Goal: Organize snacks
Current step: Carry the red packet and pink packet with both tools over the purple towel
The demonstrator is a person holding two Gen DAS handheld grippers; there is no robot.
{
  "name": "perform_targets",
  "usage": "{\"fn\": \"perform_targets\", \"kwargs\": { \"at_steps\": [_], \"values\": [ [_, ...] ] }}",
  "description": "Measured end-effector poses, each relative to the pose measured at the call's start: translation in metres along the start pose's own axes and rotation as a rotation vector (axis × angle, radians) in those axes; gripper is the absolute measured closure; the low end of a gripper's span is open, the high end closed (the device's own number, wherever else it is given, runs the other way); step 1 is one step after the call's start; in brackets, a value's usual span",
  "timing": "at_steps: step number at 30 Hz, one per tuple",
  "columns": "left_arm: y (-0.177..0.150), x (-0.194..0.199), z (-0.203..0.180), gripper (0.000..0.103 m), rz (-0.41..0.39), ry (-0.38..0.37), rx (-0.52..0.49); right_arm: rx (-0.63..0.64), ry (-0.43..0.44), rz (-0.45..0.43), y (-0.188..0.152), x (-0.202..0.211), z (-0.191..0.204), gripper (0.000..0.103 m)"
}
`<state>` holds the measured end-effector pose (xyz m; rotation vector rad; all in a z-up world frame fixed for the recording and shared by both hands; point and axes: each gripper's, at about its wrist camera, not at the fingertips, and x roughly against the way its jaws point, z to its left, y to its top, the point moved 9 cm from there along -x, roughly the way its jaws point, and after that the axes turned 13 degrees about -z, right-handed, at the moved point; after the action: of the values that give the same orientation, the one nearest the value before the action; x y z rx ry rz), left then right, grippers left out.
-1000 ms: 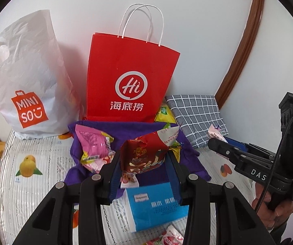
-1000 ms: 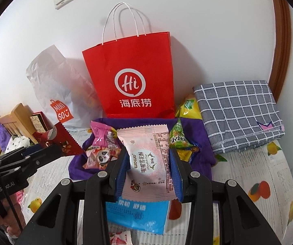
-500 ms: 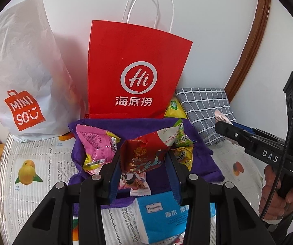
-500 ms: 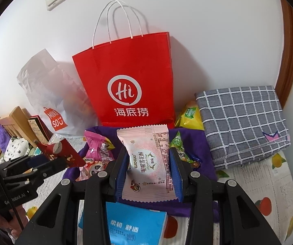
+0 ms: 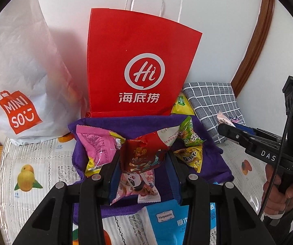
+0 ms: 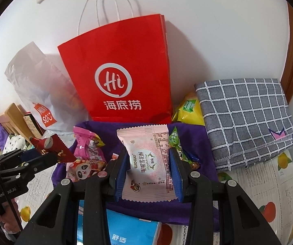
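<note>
Red paper bag (image 5: 140, 65) w/ white rope handles, centre of both views, upright against white wall. White plastic bag (image 5: 21, 77) w/ orange logo at left of left-wrist view, touching red bag's side. Grey checked cloth (image 6: 246, 120), folded, at right of right-wrist view, on fruit-print table cover (image 5: 32, 175). Purple cloth (image 5: 130, 124) spread in front of red bag, mid-frame, w/ snack packets lying on it: pink packet (image 5: 97, 145) left of centre, panda packet (image 5: 136, 185) at lower centre, green packets (image 5: 189, 136) right of centre. Yellow packet (image 6: 189, 110) wedged btwn red bag & checked cloth. Blue tissue pack (image 5: 166, 222) at bottom edge, just below purple cloth.

Left gripper (image 5: 142, 175), bottom centre of left-wrist view, pinching red snack packet (image 5: 142, 157) btwn blue pads, over purple cloth. Right gripper (image 6: 149, 173), bottom centre of right-wrist view, clamped on pale pink snack packet (image 6: 148, 161), also above purple cloth. Hand (image 5: 277, 189) on a gripper handle at right edge of left-wrist view.
</note>
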<state>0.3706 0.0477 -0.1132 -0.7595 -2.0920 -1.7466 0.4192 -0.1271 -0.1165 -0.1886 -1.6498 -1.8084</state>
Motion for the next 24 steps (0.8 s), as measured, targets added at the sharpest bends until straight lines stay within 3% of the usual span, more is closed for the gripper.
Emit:
{"fn": "perform_targets", "kwargs": {
  "at_steps": [9, 20, 24],
  "values": [
    [-0.004, -0.016, 0.009, 0.063, 0.021, 0.006, 0.009, 0.011, -0.003, 0.013, -0.002, -0.01, -0.01, 0.064],
    [-0.012, -0.046, 0.004, 0.063, 0.086, -0.019, 0.034, 0.029, -0.003, 0.089, -0.023, -0.037, -0.016, 0.064],
    [-0.019, -0.057, 0.005, 0.063, 0.119, 0.015, 0.022, 0.03, -0.015, 0.103, -0.027, -0.042, -0.021, 0.064]
  ]
}}
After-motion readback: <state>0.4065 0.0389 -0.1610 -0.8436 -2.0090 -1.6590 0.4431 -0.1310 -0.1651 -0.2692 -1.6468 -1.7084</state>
